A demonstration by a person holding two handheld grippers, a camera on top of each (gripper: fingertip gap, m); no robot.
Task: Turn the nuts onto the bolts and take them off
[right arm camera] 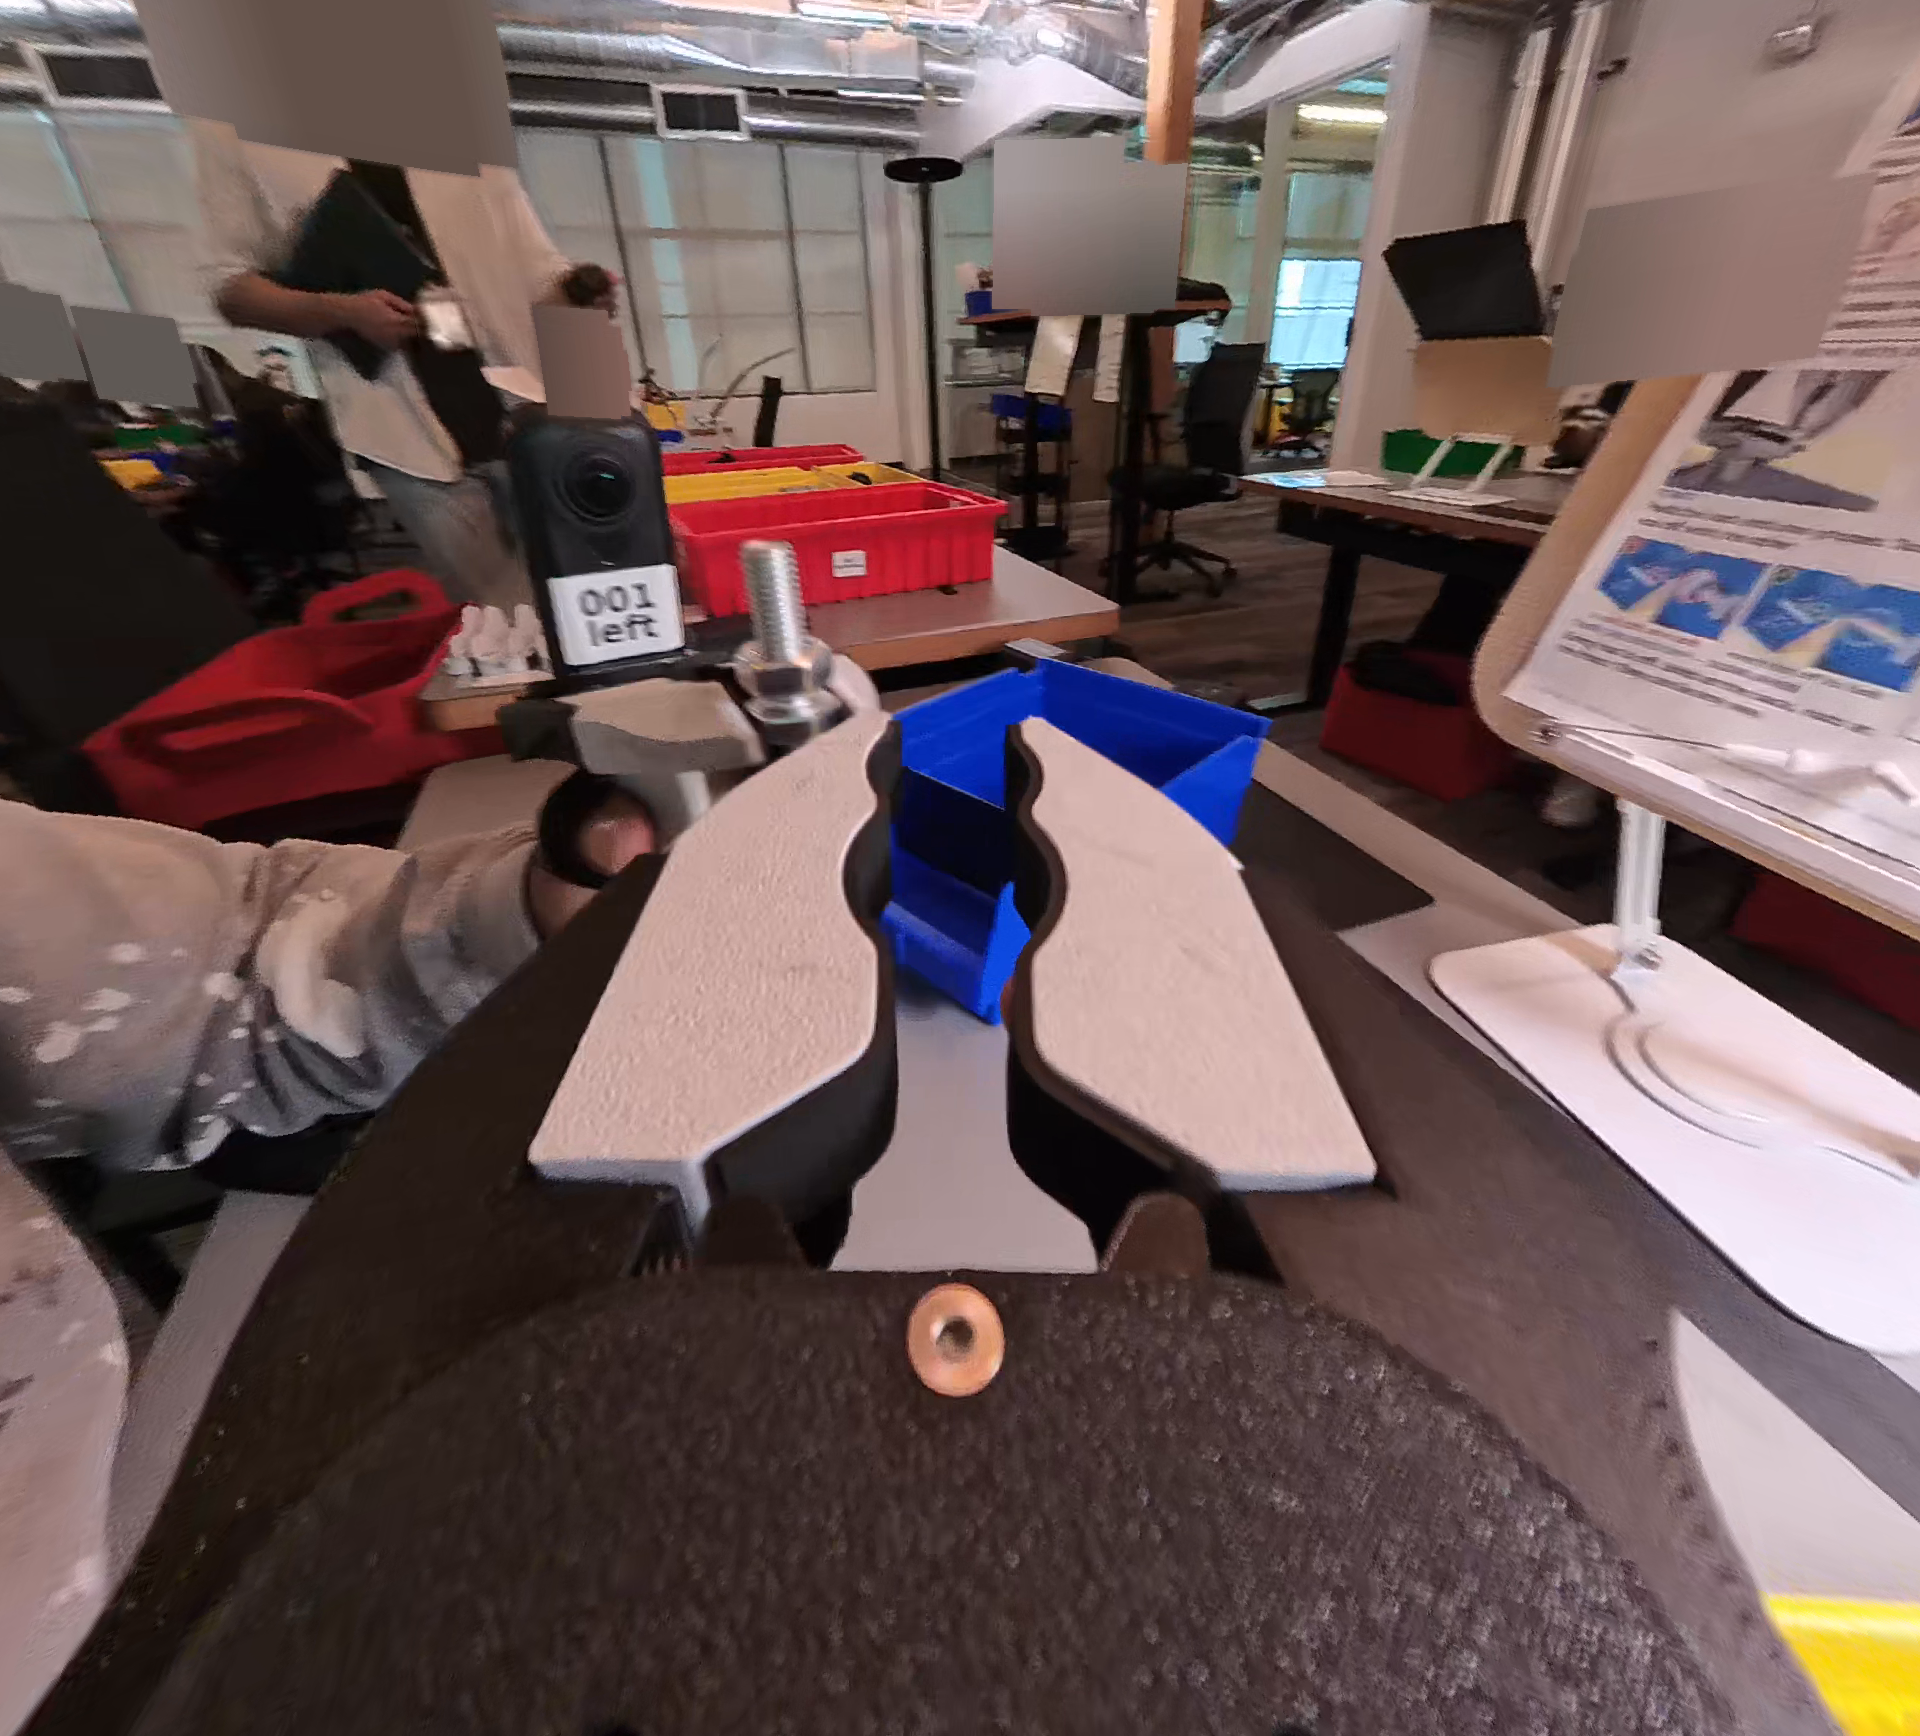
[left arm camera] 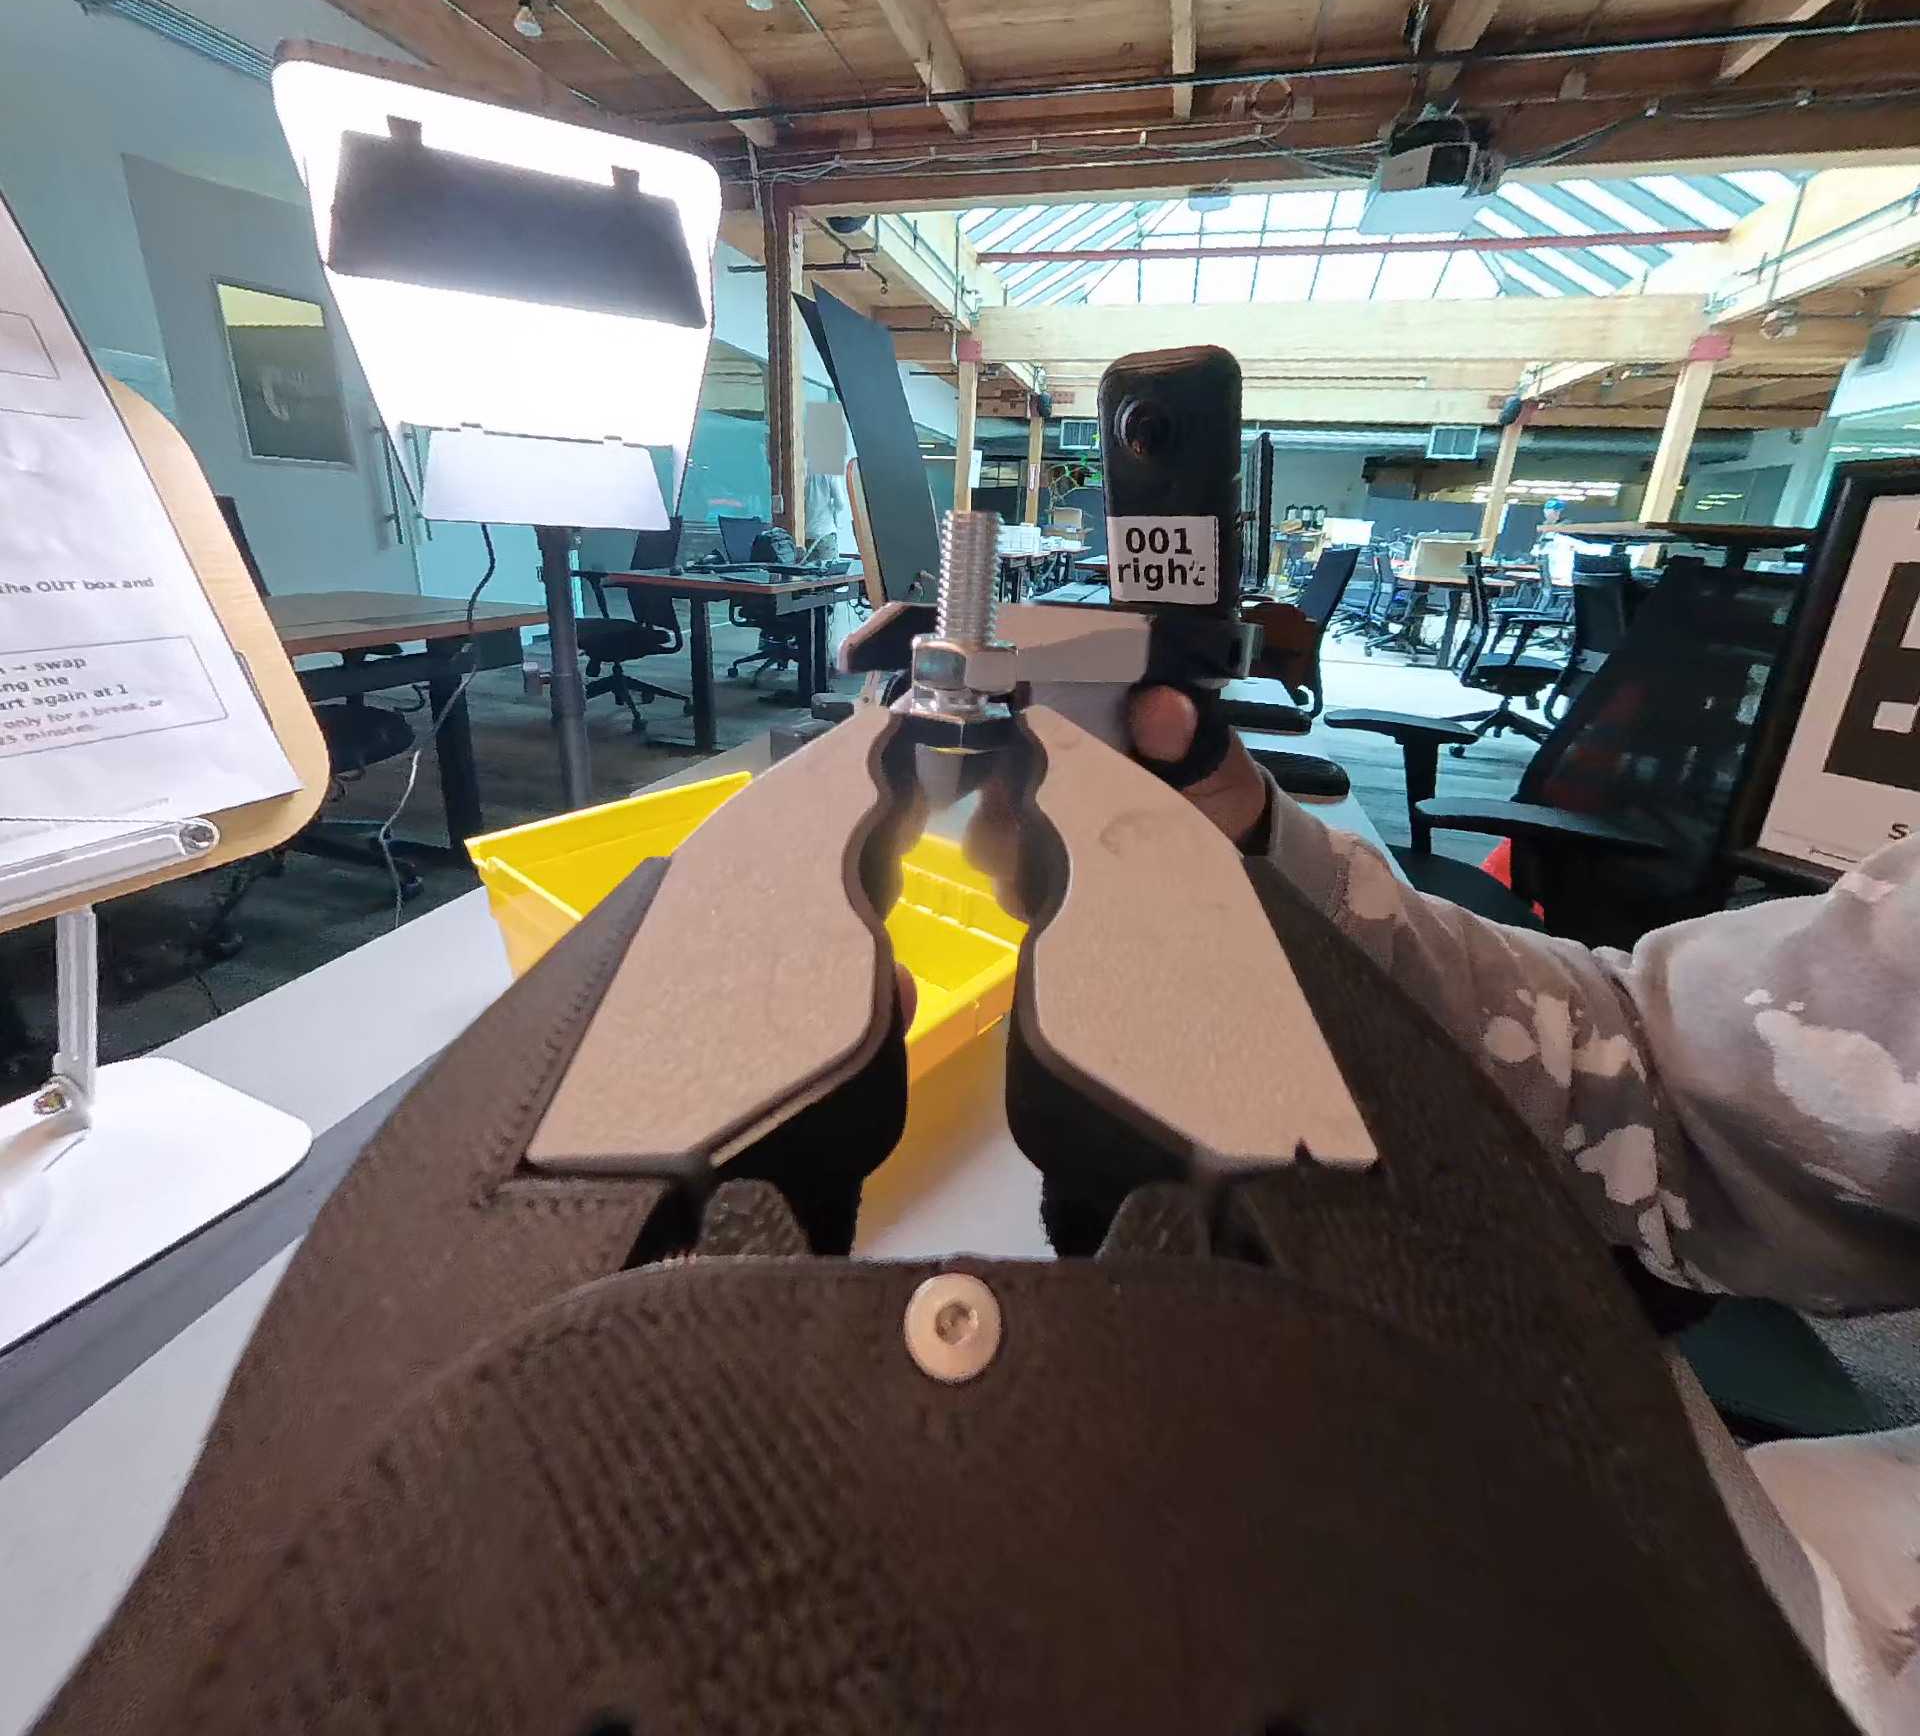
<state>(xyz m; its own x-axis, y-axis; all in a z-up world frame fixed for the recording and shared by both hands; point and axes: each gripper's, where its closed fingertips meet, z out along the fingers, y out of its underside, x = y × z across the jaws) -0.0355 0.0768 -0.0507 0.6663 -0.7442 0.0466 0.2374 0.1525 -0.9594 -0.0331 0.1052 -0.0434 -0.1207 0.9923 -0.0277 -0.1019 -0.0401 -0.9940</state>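
Observation:
A silver bolt (left arm camera: 968, 569) stands upright with its threaded end up. My left gripper (left arm camera: 951, 736) is shut on the bolt's head from below. A hex nut (left arm camera: 940, 668) sits low on the thread, just above my fingertips. My right gripper (left arm camera: 1023, 660) reaches in from the right at the nut's height. In the right wrist view, my right gripper (right arm camera: 956, 741) is open and empty. The bolt (right arm camera: 774, 600) and nut (right arm camera: 781, 673) are just outside its left fingertip (right arm camera: 831, 751), not between the jaws. The left gripper (right arm camera: 665, 730) holds the bolt there too.
A yellow bin (left arm camera: 582, 855) lies under the left gripper and a blue bin (right arm camera: 1122, 730) lies beyond the right one, both on the white table. Paper sheets on white stands (left arm camera: 104, 647) (right arm camera: 1714, 626) flank the work area. A person (right arm camera: 395, 356) stands behind, near red bins (right arm camera: 831, 533). The tips of both grippers are at nearly the same place.

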